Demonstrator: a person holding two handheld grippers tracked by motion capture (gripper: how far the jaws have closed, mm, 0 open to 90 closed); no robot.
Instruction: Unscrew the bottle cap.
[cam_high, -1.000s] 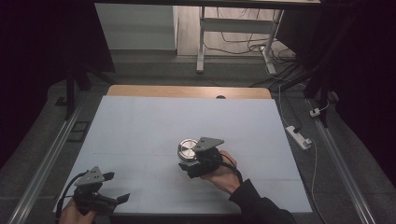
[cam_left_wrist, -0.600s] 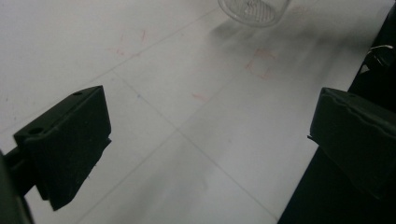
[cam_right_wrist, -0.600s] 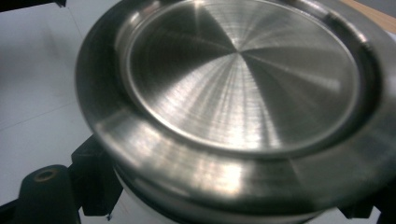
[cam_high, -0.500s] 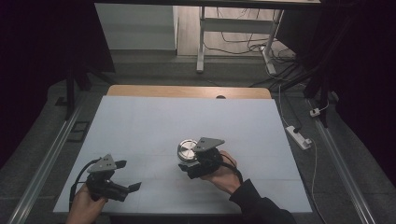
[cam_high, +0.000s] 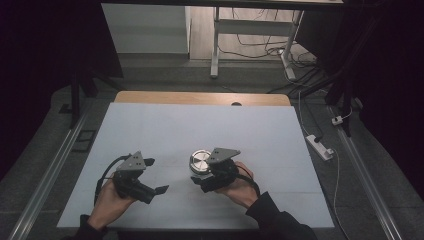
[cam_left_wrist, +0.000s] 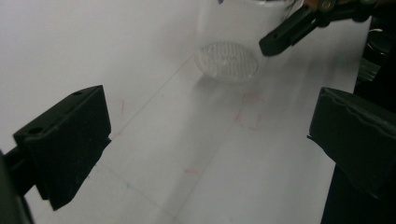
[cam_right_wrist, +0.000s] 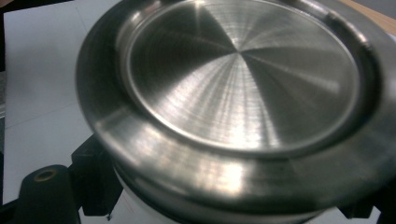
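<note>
A clear glass jar with a brushed metal lid (cam_high: 201, 161) stands upright on the white table (cam_high: 200, 125), a little right of the middle and near the front. My right gripper (cam_high: 200, 176) is shut on the jar just under the lid (cam_right_wrist: 243, 79), with a jaw on either side of the glass. My left gripper (cam_high: 156, 175) is held open to the jar's left, apart from it, jaws pointing toward it. In the left gripper view the jar's see-through base (cam_left_wrist: 229, 60) stands ahead of the wide-spread jaws, and one black finger (cam_left_wrist: 289, 32) of the right gripper lies against it.
A strip of bare wood (cam_high: 200, 97) runs along the table's far edge. A white power strip (cam_high: 320, 145) and cables lie on the floor to the right. Faint red marks (cam_left_wrist: 250, 116) show on the table sheet in front of the jar.
My left gripper has come up from the front left corner and moved right, toward the jar. The right gripper and the jar have stayed put.
</note>
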